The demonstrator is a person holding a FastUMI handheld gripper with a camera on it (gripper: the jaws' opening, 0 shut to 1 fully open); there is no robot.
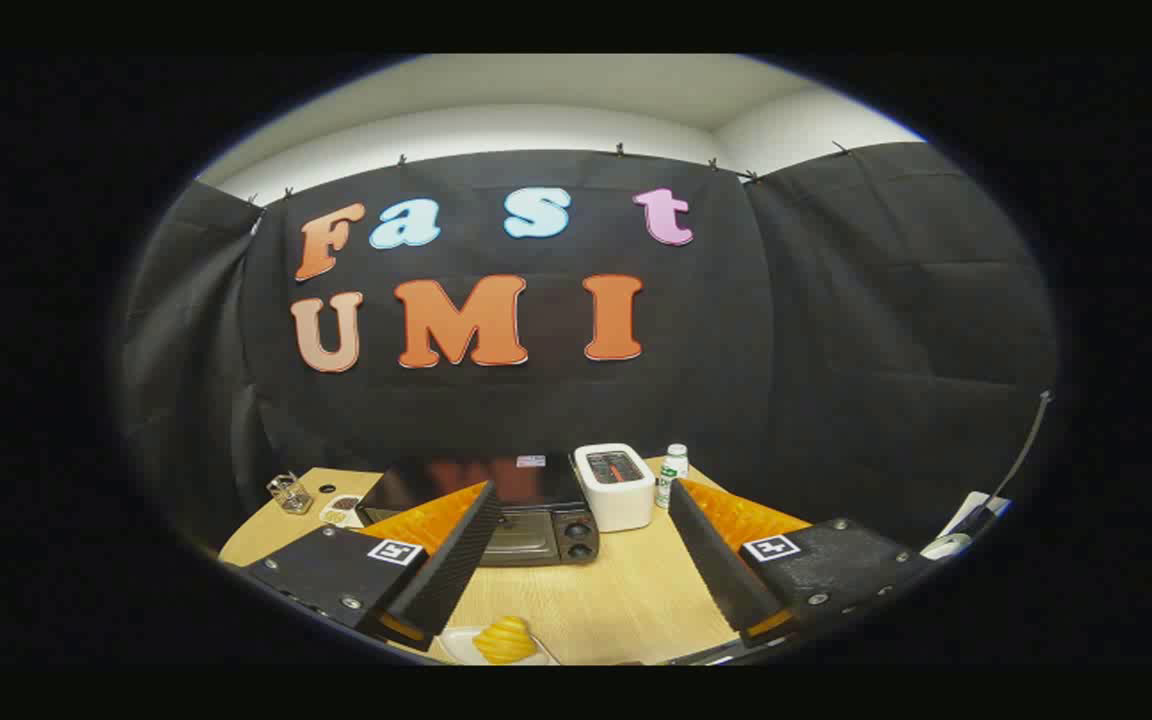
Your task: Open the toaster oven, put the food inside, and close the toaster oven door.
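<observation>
Gripper (576,560) jaws spread wide, empty, above the desk (616,600). Toaster oven (526,515) stands shut, far; food (504,640) on plate nearest. Judgement: approach door's top edge squarely before pulling.

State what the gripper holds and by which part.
Nothing. The gripper is open, its fingers spread apart over bare table.
</observation>
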